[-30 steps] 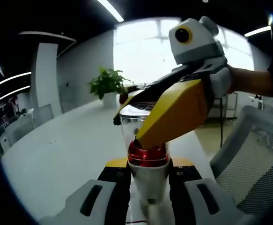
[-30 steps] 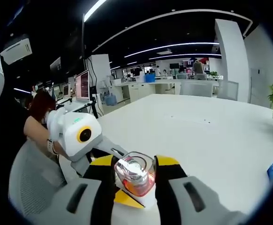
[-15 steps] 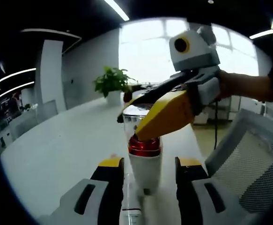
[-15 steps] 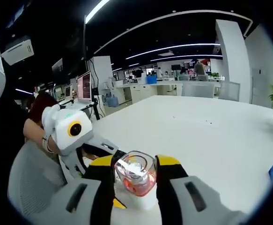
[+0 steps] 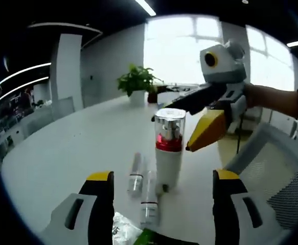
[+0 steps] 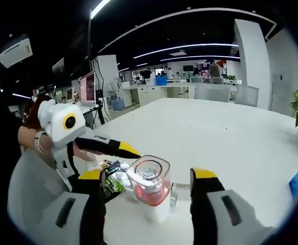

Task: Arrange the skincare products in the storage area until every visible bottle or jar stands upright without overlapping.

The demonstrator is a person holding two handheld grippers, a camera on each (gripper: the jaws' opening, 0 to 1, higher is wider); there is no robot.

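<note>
A white bottle (image 5: 168, 155) with a red collar and a clear cap stands upright on the white table (image 5: 77, 153), free of both grippers. In the left gripper view my left gripper (image 5: 162, 176) is open, its yellow-tipped jaws wide apart on either side of the bottle's base. Reaching in from the right, my right gripper (image 5: 172, 133) is open around the bottle's top without touching it. The right gripper view has the same bottle (image 6: 151, 190) between the spread jaws of my right gripper (image 6: 150, 176). There the left gripper (image 6: 113, 161) comes in from the left.
Two small vials (image 5: 134, 174) (image 5: 149, 205) lie flat on the table just left of the bottle, and crumpled packets (image 5: 122, 228) lie nearest the camera. A potted plant (image 5: 138, 81) stands at the table's far end. A mesh chair (image 5: 284, 184) is at the right.
Both grippers have opened and let go of the bottle, which now stands alone on the table. The left gripper has drawn back, and the vials and packets have come into view.
</note>
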